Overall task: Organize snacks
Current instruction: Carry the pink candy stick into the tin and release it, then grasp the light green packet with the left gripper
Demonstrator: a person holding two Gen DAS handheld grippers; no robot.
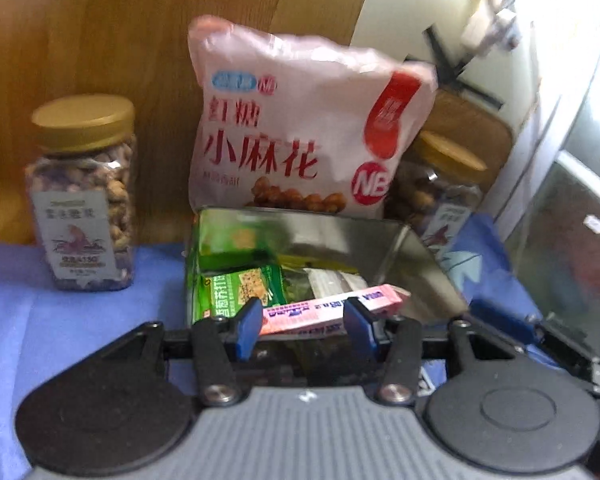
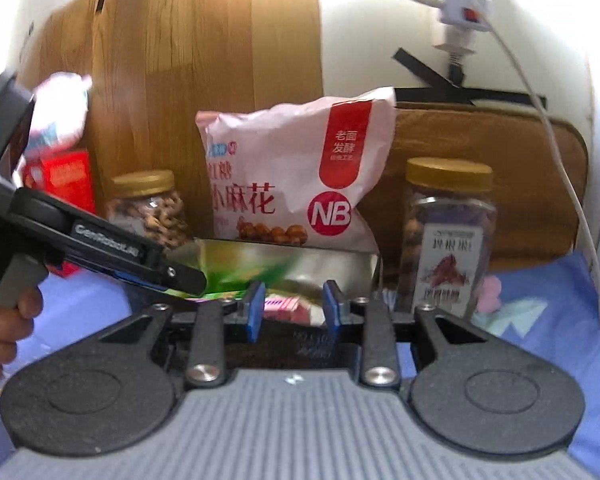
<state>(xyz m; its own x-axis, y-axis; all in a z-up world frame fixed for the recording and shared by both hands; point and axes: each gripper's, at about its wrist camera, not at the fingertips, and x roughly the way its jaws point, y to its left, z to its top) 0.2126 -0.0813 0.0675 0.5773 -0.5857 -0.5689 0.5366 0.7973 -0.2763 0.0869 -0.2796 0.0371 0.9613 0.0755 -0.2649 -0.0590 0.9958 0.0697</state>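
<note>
A shiny metal tin (image 1: 416, 256) stands on the blue cloth and holds a green cracker pack (image 1: 236, 290), pale wrappers and a long pink snack box (image 1: 332, 310). My left gripper (image 1: 306, 326) is open, its blue fingers on either side of the pink box at the tin's near edge; I cannot tell whether they touch it. In the right wrist view the tin (image 2: 340, 258) is straight ahead, and my right gripper (image 2: 294, 306) is open and empty at its near rim. The left gripper body (image 2: 100, 244) reaches in from the left.
A large pink snack bag (image 1: 300, 128) leans on the wooden panel behind the tin. Nut jars with gold lids stand on the left (image 1: 84, 196) and on the right (image 1: 440, 196). In the right wrist view, a red box (image 2: 66, 180) stands at the far left and a white cable (image 2: 556, 132) hangs at the right.
</note>
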